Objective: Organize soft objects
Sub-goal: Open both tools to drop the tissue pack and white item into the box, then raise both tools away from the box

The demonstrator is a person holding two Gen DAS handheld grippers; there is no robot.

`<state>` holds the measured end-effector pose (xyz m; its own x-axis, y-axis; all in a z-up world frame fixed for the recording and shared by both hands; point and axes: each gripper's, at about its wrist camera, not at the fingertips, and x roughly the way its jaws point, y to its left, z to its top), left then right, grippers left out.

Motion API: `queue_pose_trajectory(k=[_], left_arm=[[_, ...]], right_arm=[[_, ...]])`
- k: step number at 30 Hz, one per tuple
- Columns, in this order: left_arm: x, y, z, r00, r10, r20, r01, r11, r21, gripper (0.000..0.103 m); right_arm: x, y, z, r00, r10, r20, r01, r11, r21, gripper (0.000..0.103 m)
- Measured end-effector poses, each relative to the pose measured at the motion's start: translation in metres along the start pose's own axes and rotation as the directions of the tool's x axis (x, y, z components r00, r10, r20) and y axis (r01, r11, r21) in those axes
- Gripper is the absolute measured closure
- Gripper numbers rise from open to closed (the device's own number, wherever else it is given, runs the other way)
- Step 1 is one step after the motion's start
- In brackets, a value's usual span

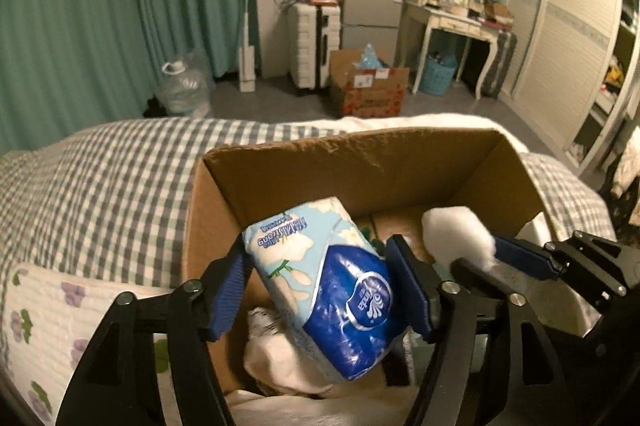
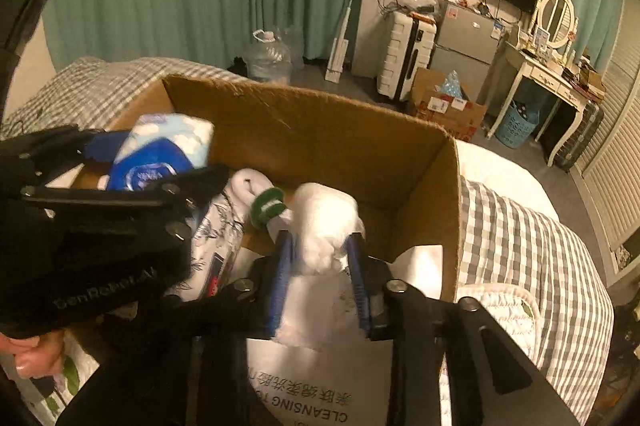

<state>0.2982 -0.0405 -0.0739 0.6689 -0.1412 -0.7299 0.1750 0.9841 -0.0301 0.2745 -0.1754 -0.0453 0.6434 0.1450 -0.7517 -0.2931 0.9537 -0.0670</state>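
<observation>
Left gripper (image 1: 320,286) over brown cardboard box (image 1: 360,162), jaws apart around blue-and-white plastic tissue pack (image 1: 332,278). Right gripper (image 2: 320,266) alongside, over same box; jaws loosely flanking white cotton wad (image 2: 326,222).

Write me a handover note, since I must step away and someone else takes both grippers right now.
Left gripper: tissue pack between its jaws, over the cardboard box; left pad looks clear of it.
Right gripper: white cotton wad between its pads, also over the box.
Box sits on the checked bedcover; a green-cuffed sock and printed packets already lie inside.
Left to do: let both items drop in, then check the bed for more soft things.
</observation>
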Motion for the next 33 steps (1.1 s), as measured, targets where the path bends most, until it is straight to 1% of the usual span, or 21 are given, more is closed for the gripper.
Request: queue_pose_trajectory(k=[1, 2, 4, 6, 8, 10, 11, 13, 15, 17, 21, 23, 24, 25, 26, 28, 30, 31, 33], left_arm=[[-0.003, -0.001, 0.0, 1.0, 0.012, 0.008, -0.012, 1.0, -0.009, 0.033], [-0.007, -0.002, 0.0, 1.0, 0.022, 0.015, -0.022, 1.0, -0.018, 0.032], [-0.013, -0.001, 0.002, 0.999, 0.023, 0.026, -0.022, 0.999, -0.025, 0.03], [-0.024, 0.001, 0.005, 0.999, 0.007, 0.048, -0.005, 0.999, -0.04, 0.029], [-0.038, 0.008, 0.009, 0.997, -0.024, 0.069, 0.03, 0.997, -0.078, 0.029], [-0.056, 0.017, 0.013, 0.993, -0.061, 0.1, 0.074, 0.989, -0.129, 0.028], [-0.065, 0.02, 0.015, 0.99, -0.075, 0.118, 0.092, 0.985, -0.145, 0.024], [-0.081, 0.023, 0.02, 0.985, -0.082, 0.153, 0.106, 0.982, -0.156, 0.02], [-0.102, 0.022, 0.021, 0.977, -0.069, 0.2, 0.099, 0.984, -0.146, 0.02], [-0.124, 0.019, 0.022, 0.969, -0.042, 0.242, 0.073, 0.99, -0.122, 0.018], [-0.156, 0.016, 0.02, 0.959, -0.011, 0.283, 0.04, 0.994, -0.098, 0.017], [-0.177, 0.015, 0.017, 0.948, -0.005, 0.318, 0.032, 0.996, -0.082, 0.016], [-0.183, 0.016, 0.015, 0.945, -0.003, 0.327, 0.03, 0.996, -0.079, 0.013], [-0.192, 0.017, 0.014, 0.94, 0.001, 0.341, 0.027, 0.997, -0.078, 0.007], [-0.203, 0.017, 0.012, 0.932, 0.008, 0.362, 0.023, 0.996, -0.081, 0.004], [-0.22, 0.019, 0.009, 0.917, 0.023, 0.399, 0.014, 0.996, -0.089, 0.003], [-0.238, 0.022, 0.005, 0.902, 0.04, 0.429, 0.002, 0.995, -0.096, 0.001], [-0.248, 0.024, 0.003, 0.894, 0.05, 0.446, -0.005, 0.995, -0.1, 0.0], [-0.261, 0.025, -0.001, 0.884, 0.064, 0.464, -0.018, 0.995, -0.102, 0.0]], right_arm=[[-0.004, 0.001, 0.0, 1.0, -0.001, 0.013, 0.002, 1.0, -0.005, 0.065], [-0.008, 0.001, 0.003, 1.0, -0.008, 0.022, 0.008, 1.0, -0.008, 0.055], [-0.017, 0.001, 0.007, 0.999, -0.026, 0.048, 0.026, 1.0, -0.007, 0.043], [-0.03, -0.003, 0.009, 0.996, -0.038, 0.08, 0.038, 0.999, 0.003, 0.04], [-0.042, -0.007, 0.011, 0.993, -0.054, 0.108, 0.052, 0.998, 0.02, 0.034], [-0.056, -0.011, 0.013, 0.988, -0.068, 0.135, 0.063, 0.997, 0.041, 0.032], [-0.063, -0.013, 0.014, 0.986, -0.071, 0.149, 0.064, 0.997, 0.052, 0.031], [-0.077, -0.015, 0.014, 0.982, -0.074, 0.172, 0.063, 0.996, 0.07, 0.03], [-0.092, -0.016, 0.016, 0.978, -0.078, 0.194, 0.063, 0.995, 0.082, 0.028], [-0.107, -0.016, 0.017, 0.971, -0.09, 0.221, 0.072, 0.993, 0.09, 0.018], [-0.138, -0.011, 0.014, 0.959, -0.122, 0.258, 0.1, 0.99, 0.097, 0.016], [-0.153, -0.008, 0.012, 0.953, -0.13, 0.274, 0.105, 0.989, 0.106, 0.009], [-0.162, -0.009, 0.01, 0.949, -0.131, 0.288, 0.103, 0.988, 0.112, 0.008], [-0.169, -0.006, 0.009, 0.944, -0.131, 0.302, 0.099, 0.988, 0.118, 0.007], [-0.179, -0.006, 0.008, 0.939, -0.127, 0.319, 0.093, 0.988, 0.122, 0.007], [-0.199, -0.004, 0.006, 0.929, -0.124, 0.349, 0.084, 0.988, 0.128, 0.007], [-0.223, -0.003, 0.003, 0.914, -0.127, 0.385, 0.083, 0.988, 0.131, 0.005], [-0.236, -0.002, 0.001, 0.905, -0.132, 0.405, 0.085, 0.988, 0.133, 0.0], [-0.258, 0.0, -0.003, 0.888, -0.136, 0.438, 0.085, 0.987, 0.134, 0.0]])
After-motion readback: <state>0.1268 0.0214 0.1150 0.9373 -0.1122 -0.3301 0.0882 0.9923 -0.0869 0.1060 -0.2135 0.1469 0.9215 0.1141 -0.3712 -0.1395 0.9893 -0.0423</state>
